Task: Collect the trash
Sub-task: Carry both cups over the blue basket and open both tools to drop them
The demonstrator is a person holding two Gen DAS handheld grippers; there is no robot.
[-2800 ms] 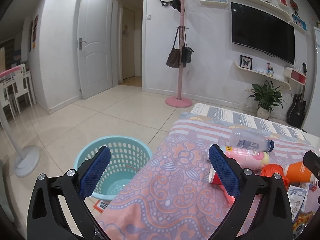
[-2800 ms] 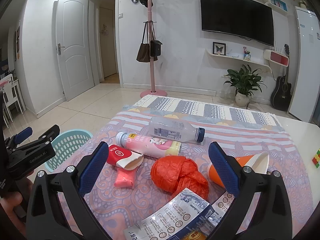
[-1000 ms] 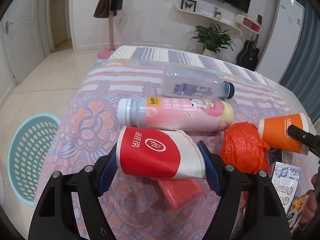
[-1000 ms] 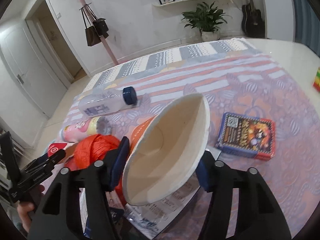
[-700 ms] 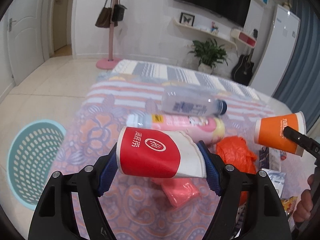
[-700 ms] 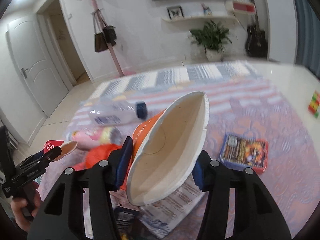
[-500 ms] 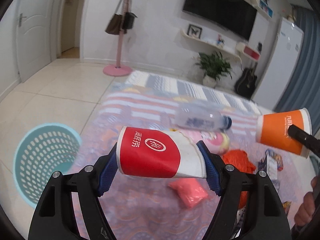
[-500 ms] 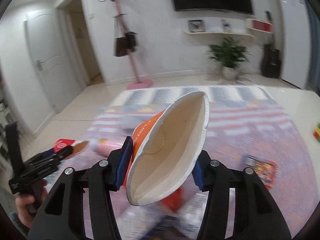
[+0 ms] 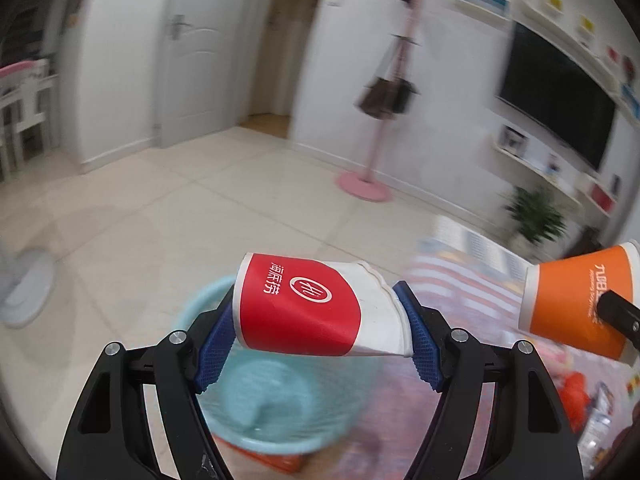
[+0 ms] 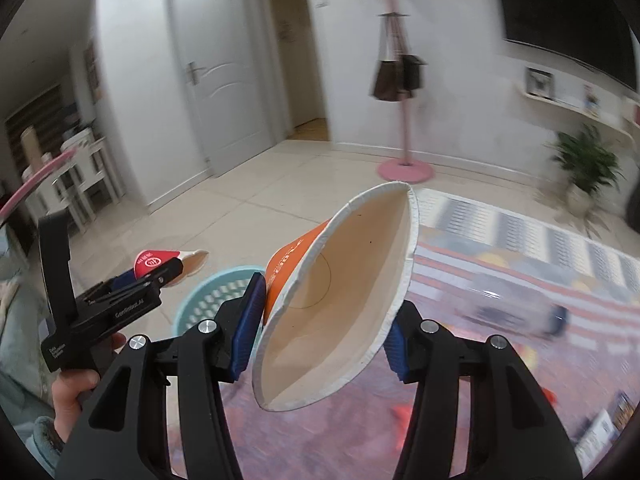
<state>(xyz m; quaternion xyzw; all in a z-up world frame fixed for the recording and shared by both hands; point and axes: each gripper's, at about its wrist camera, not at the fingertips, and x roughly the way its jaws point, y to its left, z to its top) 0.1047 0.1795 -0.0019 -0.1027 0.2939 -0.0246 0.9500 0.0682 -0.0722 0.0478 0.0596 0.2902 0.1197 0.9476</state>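
Basket (image 9: 280,408): motion-blurred, near rim hidden behind the red cup (image 9: 316,306). Orange cup (image 9: 580,300): cut by the right edge. Bottle (image 10: 516,308) and tablecloth (image 10: 540,248): smeared, label unreadable.

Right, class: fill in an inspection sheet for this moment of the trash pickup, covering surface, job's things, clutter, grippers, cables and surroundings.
Surface: patterned tablecloth, blurred by motion.
Job's things: red paper cup, crumpled, above the teal basket; orange paper cup, squashed oval.
Clutter: clear bottle lying on the cloth; printed packets at the right edge.
Grippers: left gripper shut on the red paper cup; right gripper shut on the orange paper cup.
Cables: nothing seen.
Surroundings: pink coat stand, white door, potted plant, wall television.
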